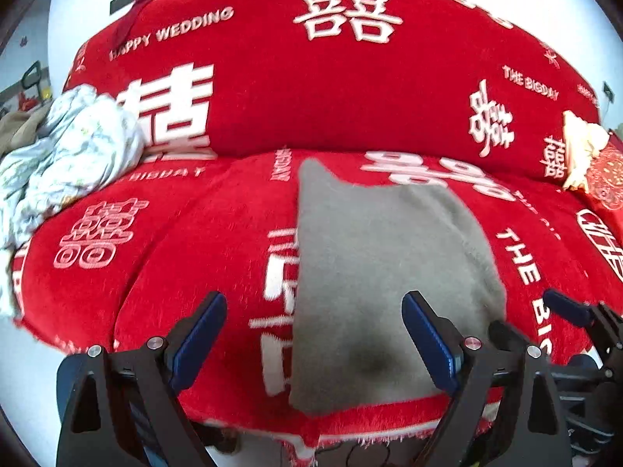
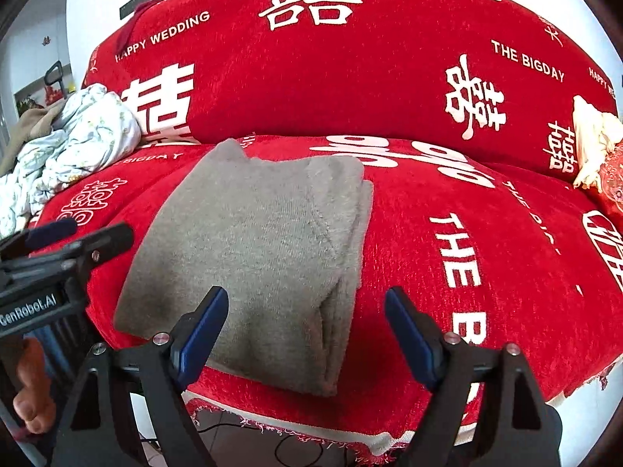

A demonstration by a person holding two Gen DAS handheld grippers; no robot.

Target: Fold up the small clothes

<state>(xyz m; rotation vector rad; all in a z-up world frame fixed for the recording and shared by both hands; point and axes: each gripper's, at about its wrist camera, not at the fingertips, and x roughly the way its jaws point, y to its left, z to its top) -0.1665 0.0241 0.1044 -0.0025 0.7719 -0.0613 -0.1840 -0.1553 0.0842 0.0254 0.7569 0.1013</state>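
Right wrist view: folded grey garment (image 2: 253,257) on red sofa cover (image 2: 486,272), crumpled pale bedding (image 2: 78,144) far left, both grippers' fingers (image 2: 202,334) wide, empty.

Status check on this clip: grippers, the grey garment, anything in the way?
Left gripper open, empty. Right gripper open, empty. Grey garment folded flat on red sofa cover. Nothing on it; crumpled white cloth off to the side.

Plain grey garment (image 2: 249,257) on red sofa cover (image 2: 409,89) with white lettering; pale floral-print bundle (image 2: 78,140).

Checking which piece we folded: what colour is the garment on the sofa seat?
Plain grey garment; right wrist view shows it best.
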